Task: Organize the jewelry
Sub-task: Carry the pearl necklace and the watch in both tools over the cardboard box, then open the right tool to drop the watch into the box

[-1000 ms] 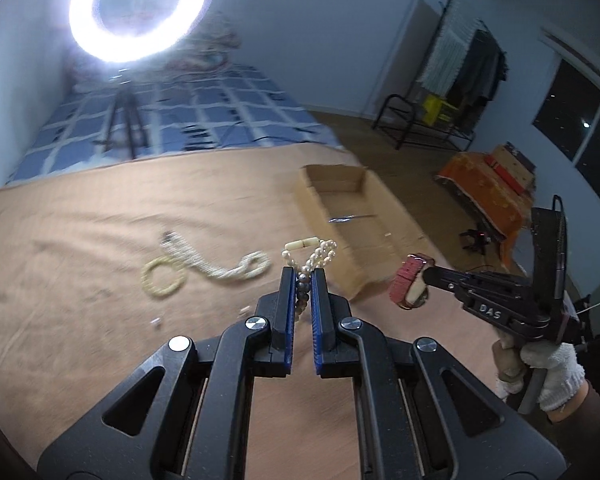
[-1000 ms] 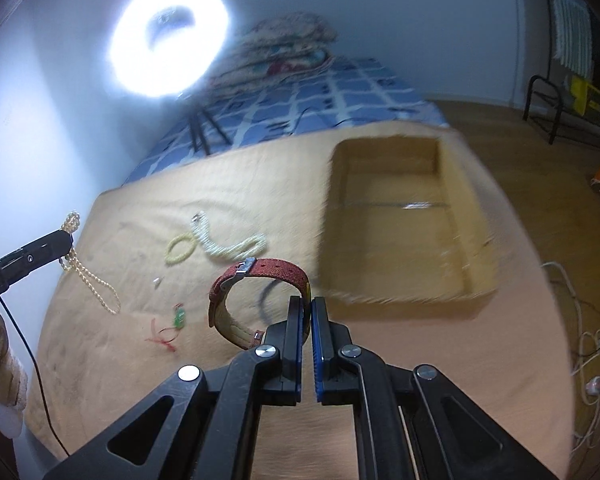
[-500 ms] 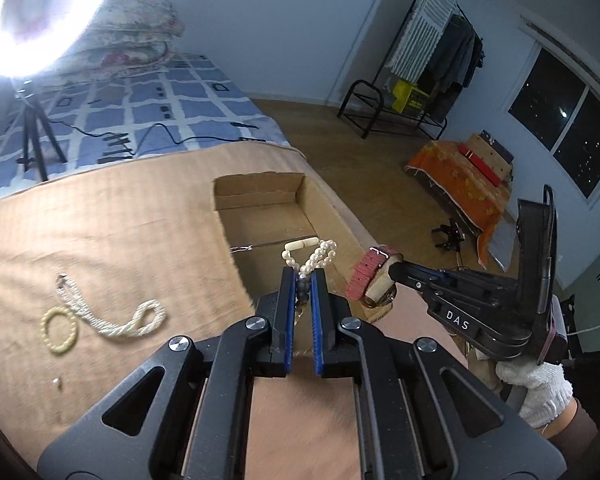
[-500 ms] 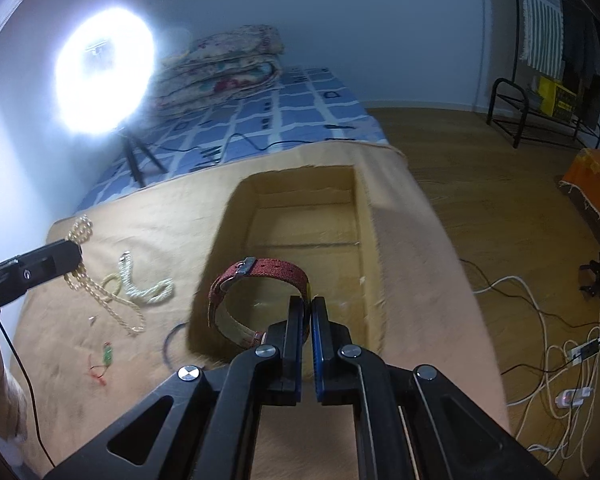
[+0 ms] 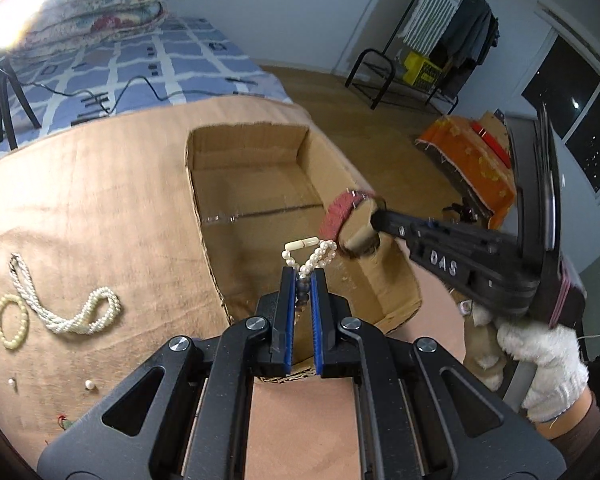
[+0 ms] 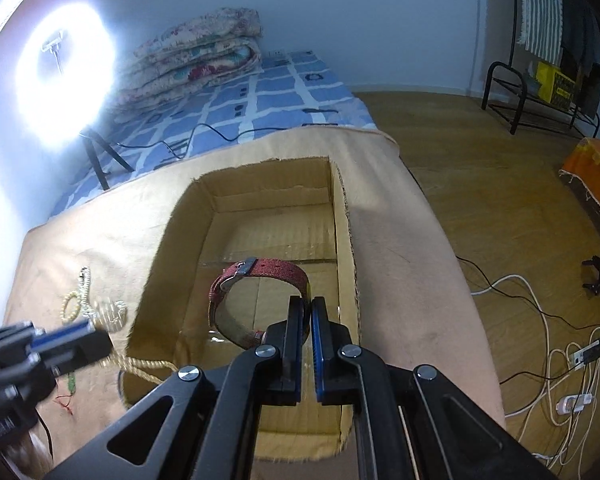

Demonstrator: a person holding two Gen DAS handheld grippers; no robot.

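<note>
Both jaws clamped: the left gripper (image 5: 304,276) pinches a pearl necklace (image 5: 311,254), the right gripper (image 6: 306,312) pinches a red watch (image 6: 256,280).

Each load hangs over the open cardboard box (image 5: 204,216) that sits on the tan cloth (image 5: 80,208): the necklace loops up out of the left jaws above the box's near end, its strands trailing down over the near wall in the right wrist view, while the watch's strap ring stands upright over the box floor, gripped at its lower right edge. Left on the cloth beside the box lie a twisted white bead rope (image 5: 72,312), a small yellowish bead bracelet (image 5: 12,322) touching it, and two loose beads (image 5: 88,386). A gloved hand (image 5: 548,360) carries the right gripper.
</note>
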